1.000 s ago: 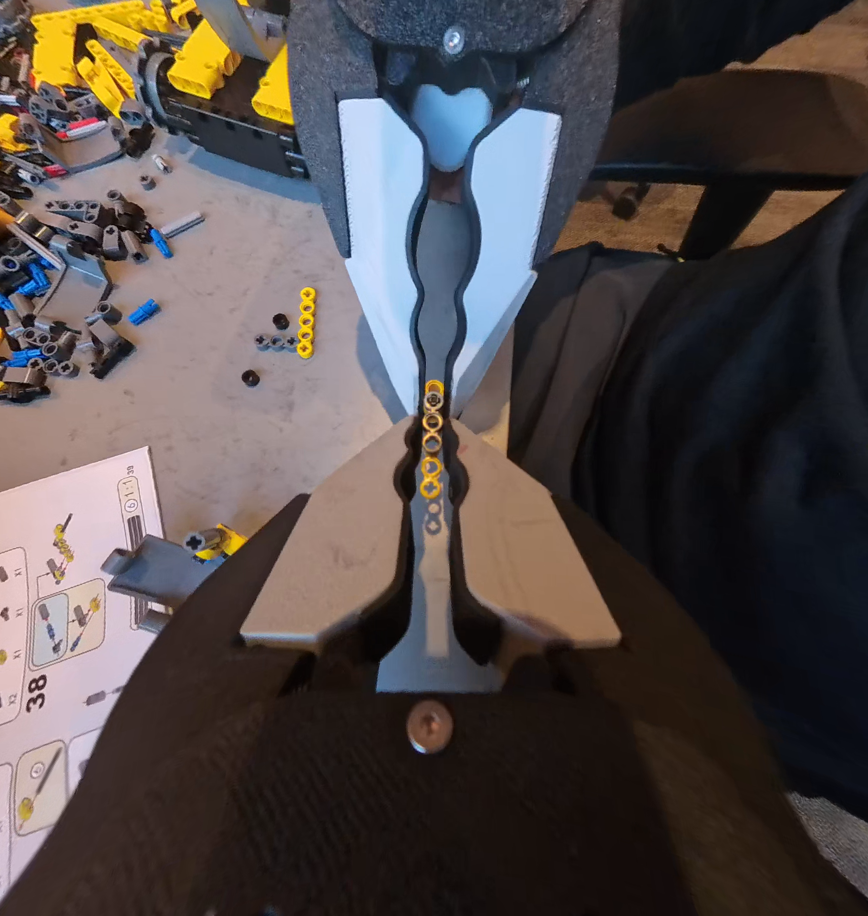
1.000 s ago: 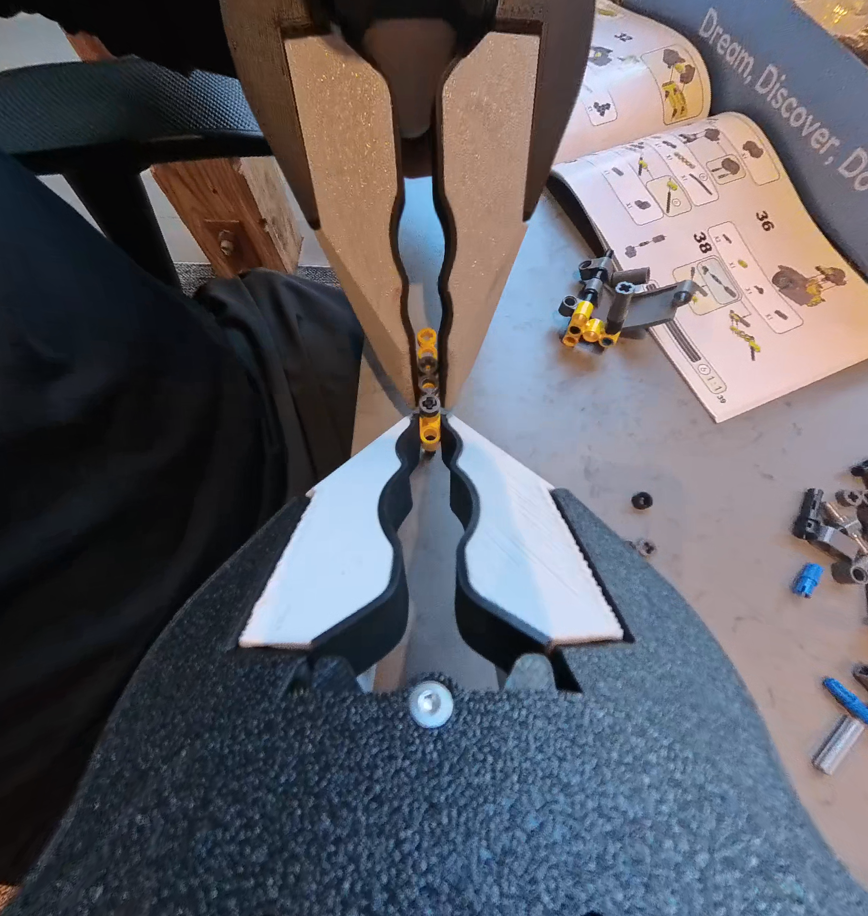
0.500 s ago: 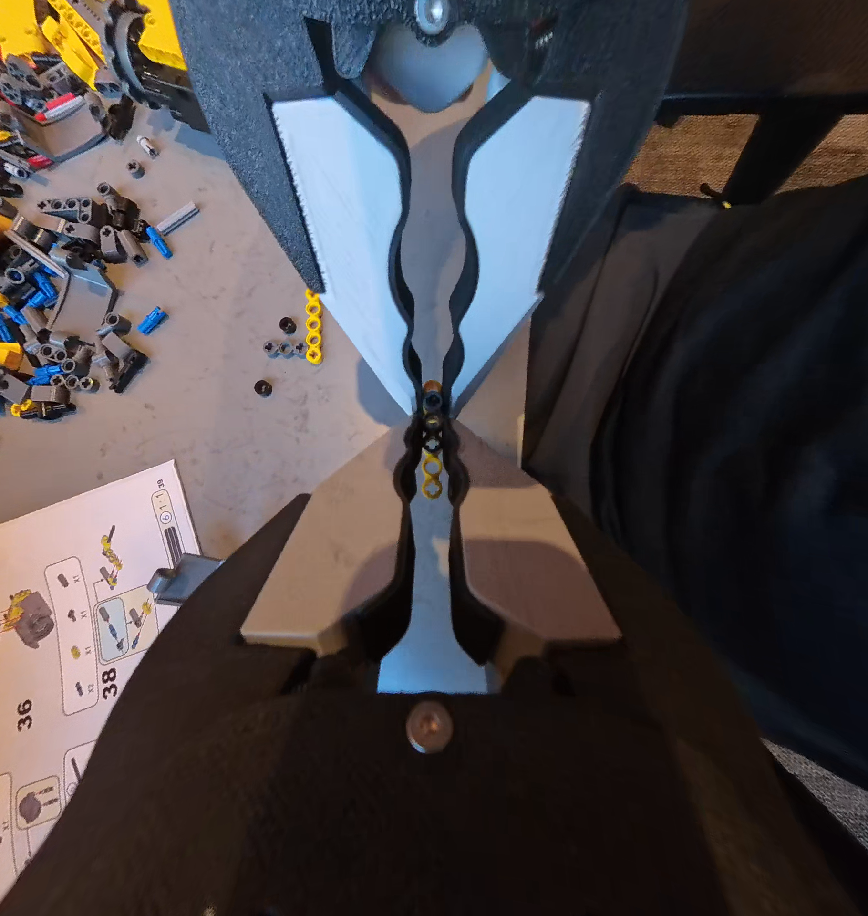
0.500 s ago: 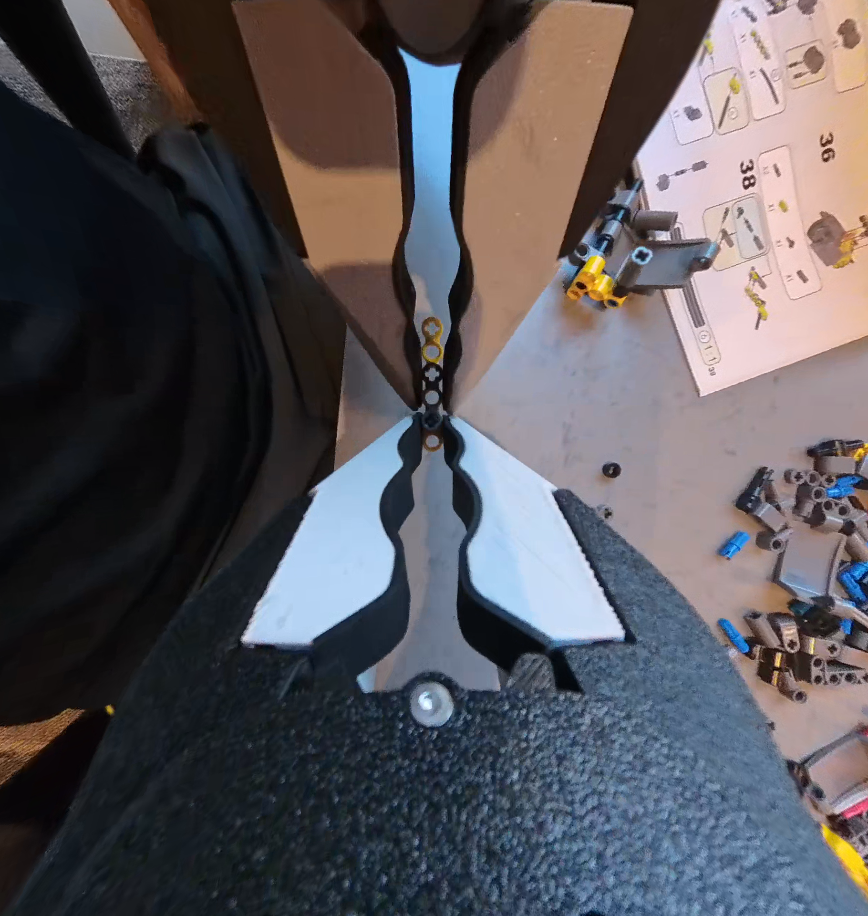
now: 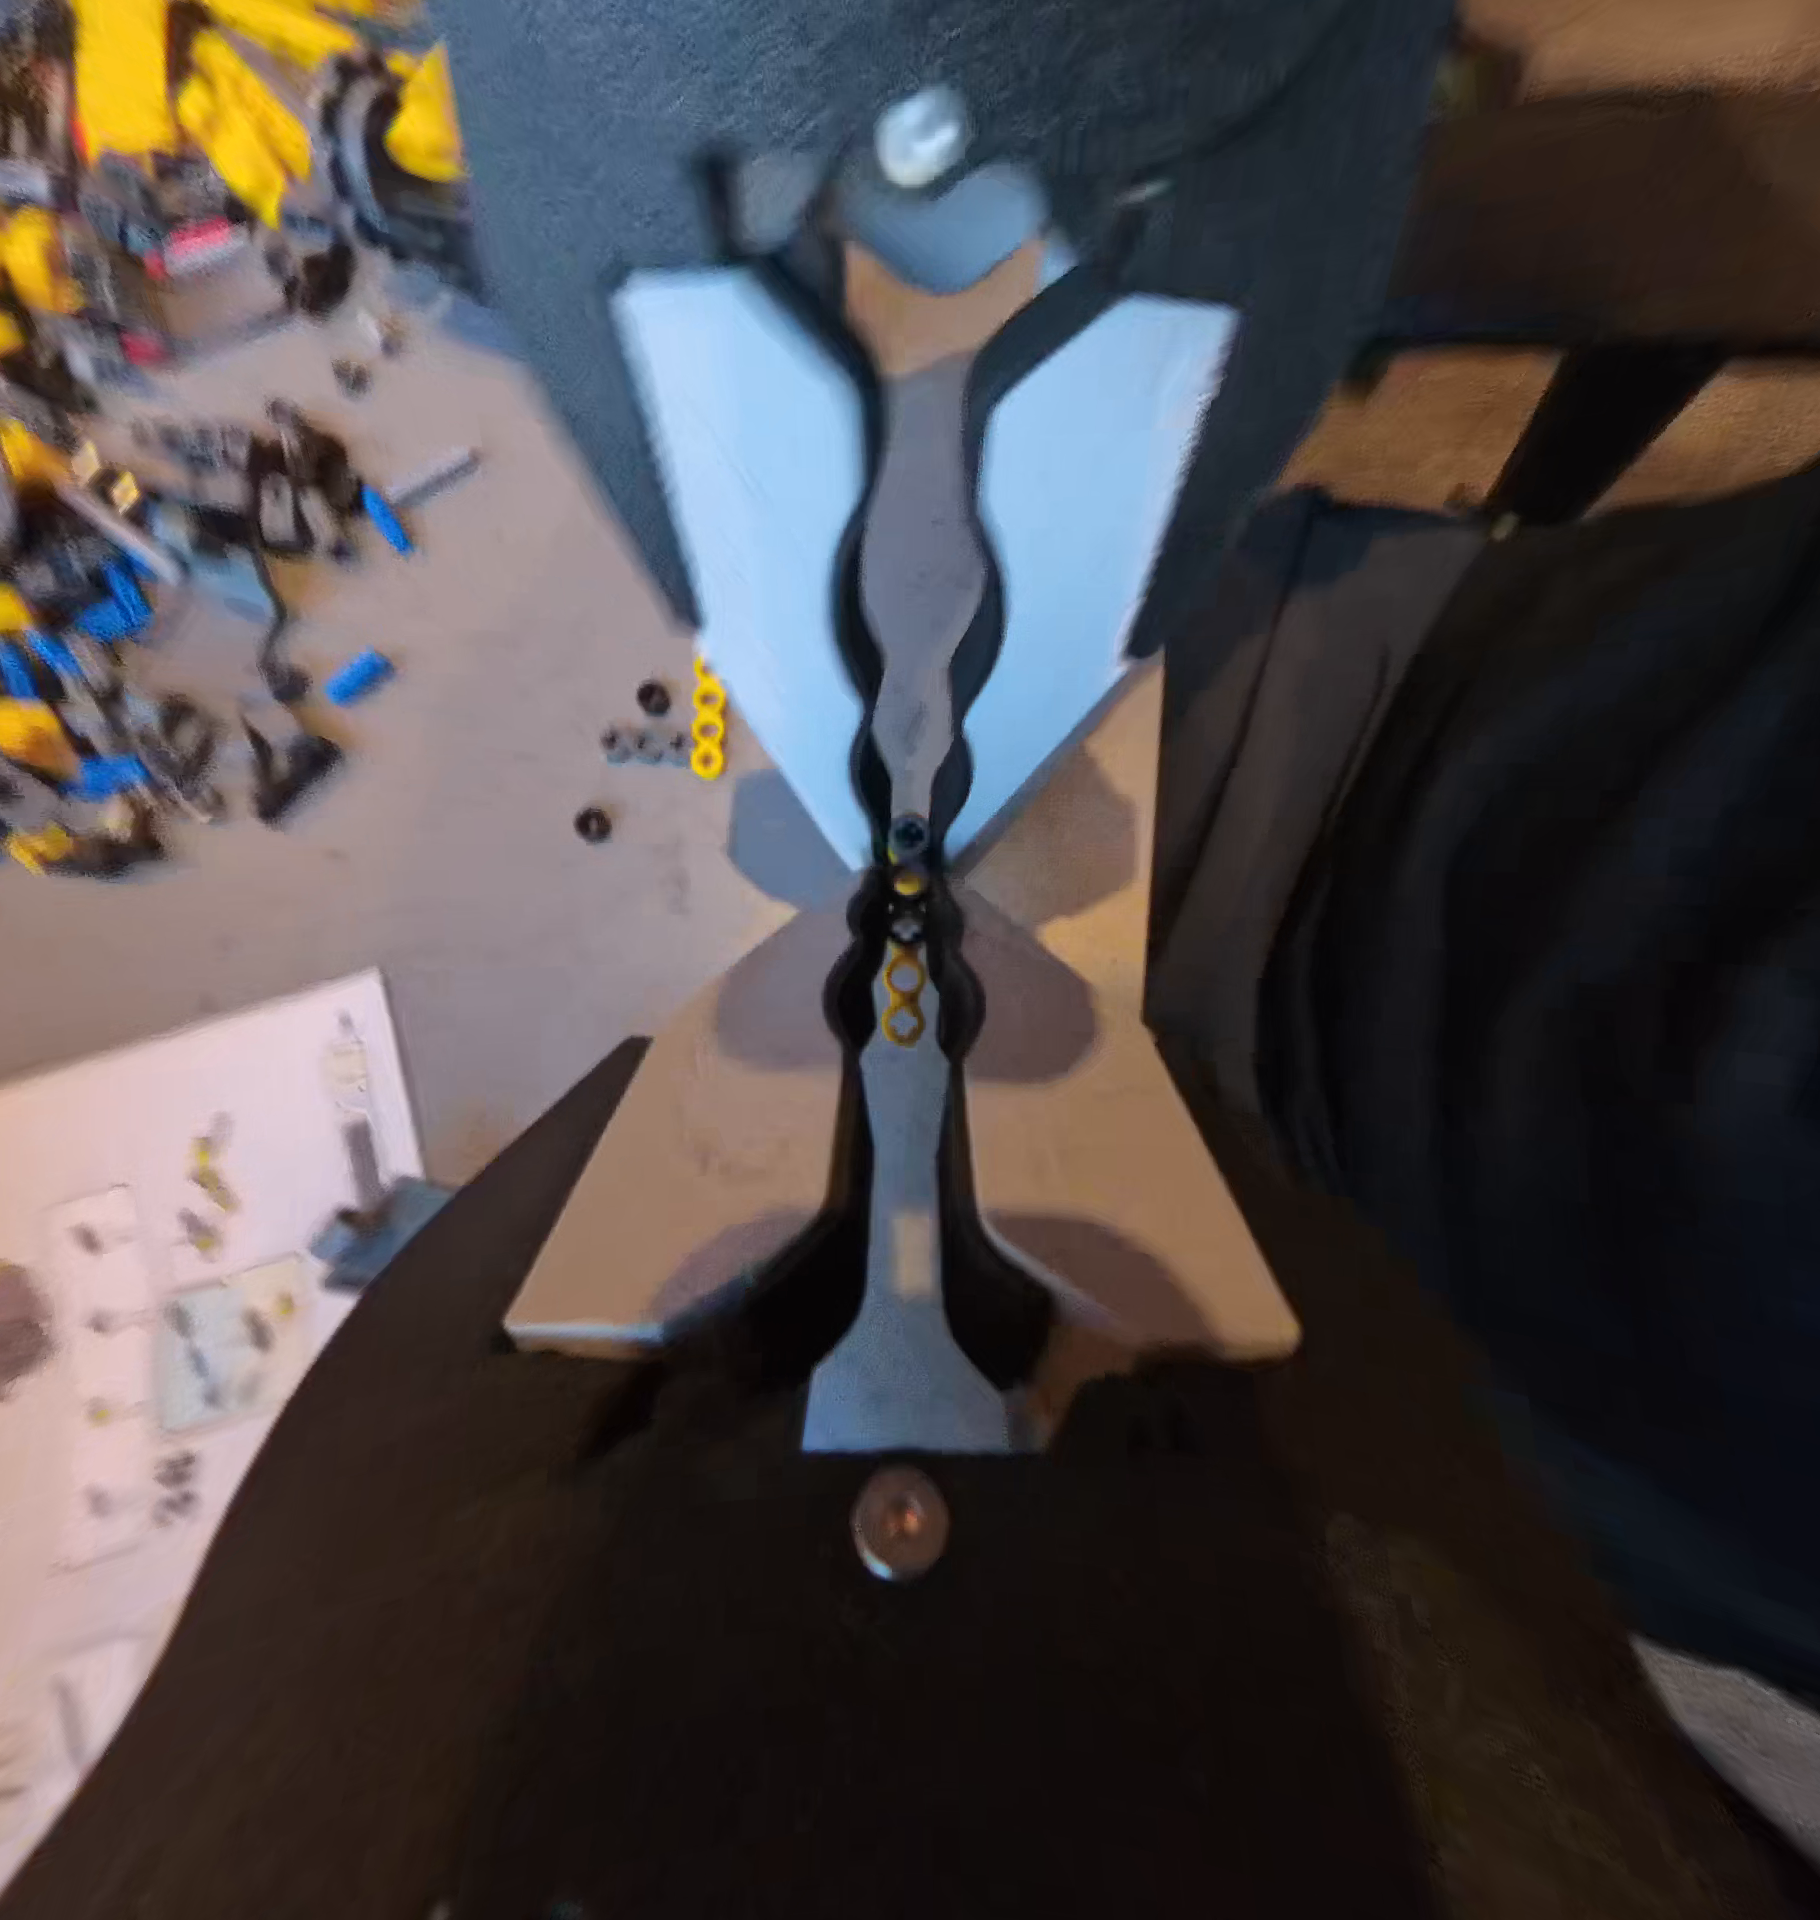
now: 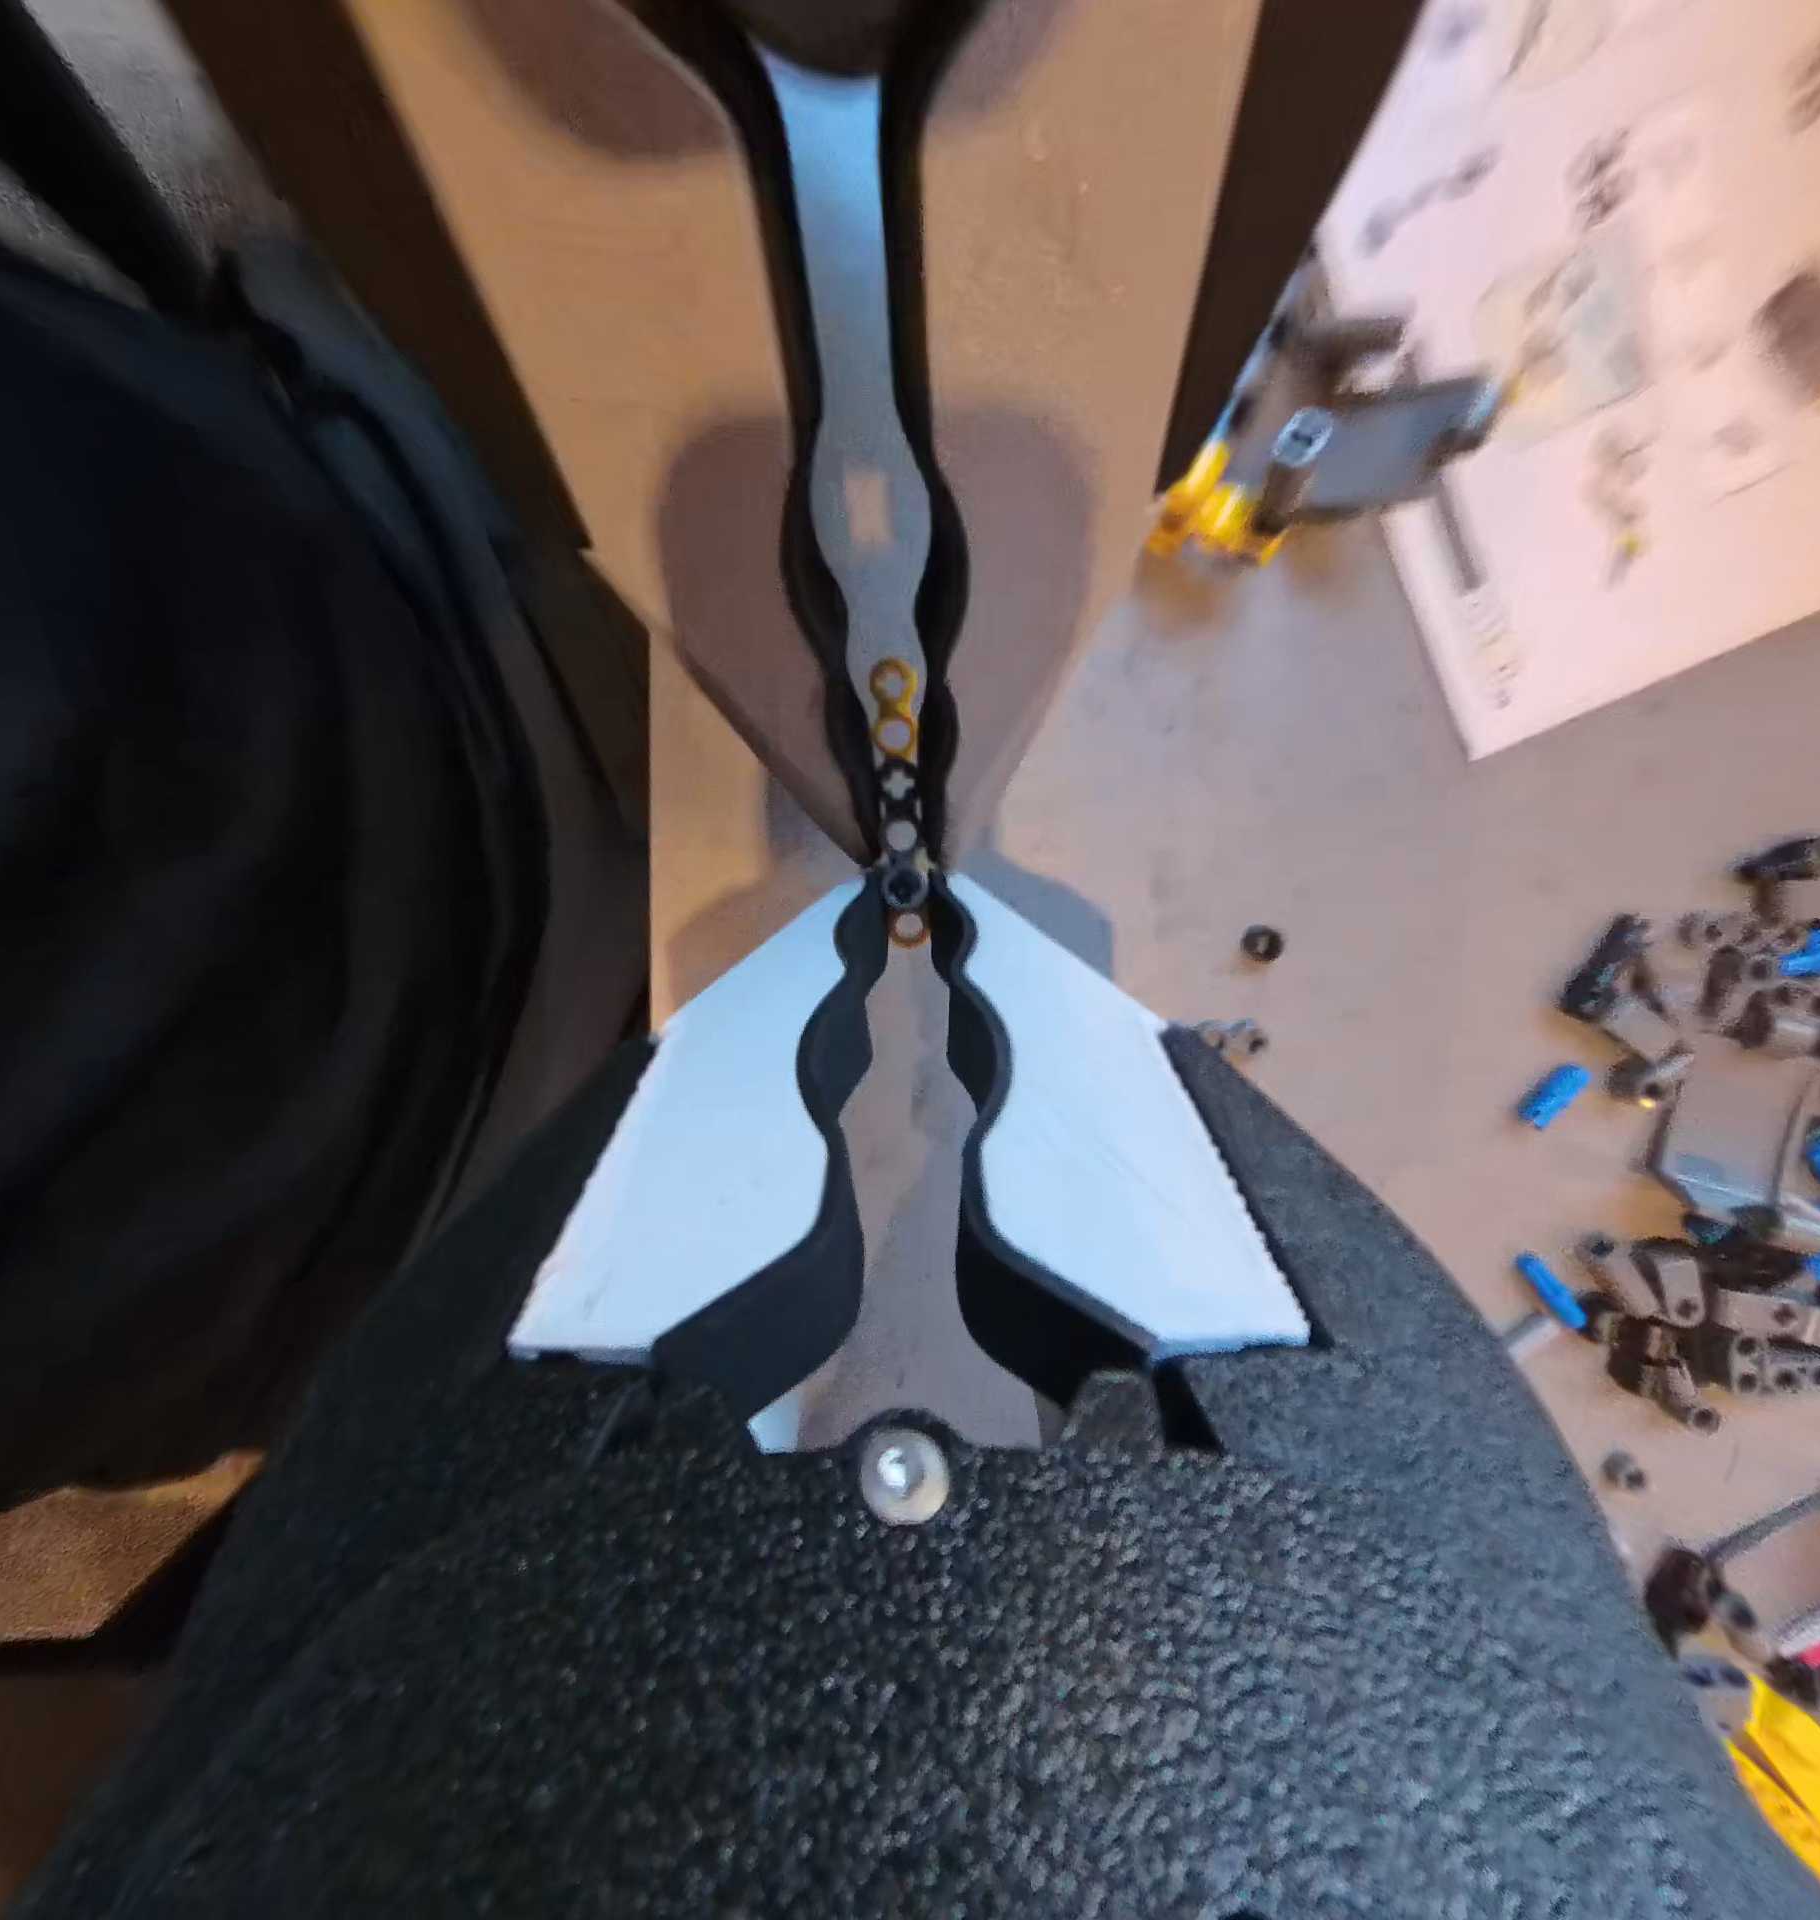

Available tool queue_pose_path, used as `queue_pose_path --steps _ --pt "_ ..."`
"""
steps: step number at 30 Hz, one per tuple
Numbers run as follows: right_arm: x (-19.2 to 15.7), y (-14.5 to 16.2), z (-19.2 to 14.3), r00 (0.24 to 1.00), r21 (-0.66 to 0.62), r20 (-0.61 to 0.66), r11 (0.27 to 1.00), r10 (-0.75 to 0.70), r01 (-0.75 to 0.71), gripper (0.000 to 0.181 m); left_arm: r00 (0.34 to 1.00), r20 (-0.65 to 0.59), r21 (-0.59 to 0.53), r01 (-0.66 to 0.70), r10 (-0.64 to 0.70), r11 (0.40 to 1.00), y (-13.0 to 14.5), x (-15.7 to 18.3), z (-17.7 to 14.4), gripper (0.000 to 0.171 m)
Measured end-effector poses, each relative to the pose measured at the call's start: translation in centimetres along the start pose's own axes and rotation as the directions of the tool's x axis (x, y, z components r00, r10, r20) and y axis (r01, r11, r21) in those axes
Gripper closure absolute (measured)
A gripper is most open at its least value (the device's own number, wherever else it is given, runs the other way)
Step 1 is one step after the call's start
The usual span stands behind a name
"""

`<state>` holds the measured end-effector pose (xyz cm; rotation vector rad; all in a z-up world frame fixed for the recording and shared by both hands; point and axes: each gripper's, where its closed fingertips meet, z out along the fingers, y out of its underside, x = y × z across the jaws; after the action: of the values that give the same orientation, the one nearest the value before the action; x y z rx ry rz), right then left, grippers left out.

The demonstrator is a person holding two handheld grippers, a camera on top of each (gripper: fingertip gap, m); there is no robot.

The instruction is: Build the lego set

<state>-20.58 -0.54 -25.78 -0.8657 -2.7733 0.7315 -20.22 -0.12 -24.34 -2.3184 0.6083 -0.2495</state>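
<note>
Yellow beam (image 5: 901, 1003) sits pinched flat in our left gripper (image 5: 904, 914), holes exposed. Our right gripper (image 6: 901, 902) meets it tip to tip, clamped on a black pin (image 6: 903, 885) at the beam's end, both above the table (image 5: 532, 914) beside loose parts (image 5: 137, 675).

The left hand-held gripper (image 5: 901, 914) had matt tan plastic fingers (image 5: 740, 1174) with black rubbery wavy edges. The right hand-held gripper (image 6: 906, 894) had pale, finely ridged plastic fingers (image 6: 698, 1174) and a rough, grainy black body with a shiny metal screw (image 6: 903, 1473). The small yellow beam (image 5: 901, 1003) pinched between them looked like smooth plastic. The surface (image 5: 490, 894) at left was dull, scuffed grey. The booklet (image 5: 158, 1247) at lower left was plain paper; dark cloth (image 5: 1560, 1039) filled the right.
</note>
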Motion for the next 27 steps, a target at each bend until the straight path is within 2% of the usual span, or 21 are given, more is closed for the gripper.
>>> queue_pose_path --steps 1,3,5,14,18,22,25,27 --pt "0.1 -0.2 -0.2 1.000 0.020 -0.009 1.000 0.000 0.000 0.174 0.999 -0.024 0.004 0.046 -0.046 0.999 0.1 0.0 -0.4 0.165" --pt "0.2 -0.9 -0.7 0.998 0.042 -0.042 0.998 -0.037 0.038 0.174 1.000 0.024 0.009 -0.013 0.013 1.000 -0.4 -0.2 -1.2 0.165" --pt "0.2 -0.9 -0.1 1.000 0.060 -0.016 0.998 -0.027 0.028 0.174 0.999 0.029 -0.031 -0.038 0.039 0.999 0.2 -0.3 -1.0 0.165" --pt "0.3 -0.8 0.4 1.000 0.112 -0.007 0.994 -0.018 0.019 0.174 0.999 -0.022 -0.003 0.032 -0.032 0.999 0.9 -0.2 -0.7 0.165" --pt "0.5 -0.9 -0.9 0.998 0.145 -0.037 0.988 -0.056 0.061 0.170 0.999 -0.023 -0.027 0.034 -0.034 0.999 1.0 -0.3 -0.9 0.165" --pt "1.3 -0.2 -1.9 1.000 0.161 -0.024 0.987 -0.006 0.010 0.163 0.994 -0.070 -0.029 0.078 -0.080 0.997 1.0 -0.5 -0.8 0.165" --pt "0.6 -1.4 -2.1 0.999 0.232 0.043 0.972 0.022 -0.032 0.163 0.996 -0.062 -0.035 0.065 -0.067 0.997 0.9 -0.5 -0.6 0.165" --pt "0.4 -1.6 -1.8 0.999 0.225 0.042 0.974 0.014 -0.023 0.165 0.997 -0.054 -0.042 0.046 -0.048 0.998 0.7 -0.4 -0.5 0.165"
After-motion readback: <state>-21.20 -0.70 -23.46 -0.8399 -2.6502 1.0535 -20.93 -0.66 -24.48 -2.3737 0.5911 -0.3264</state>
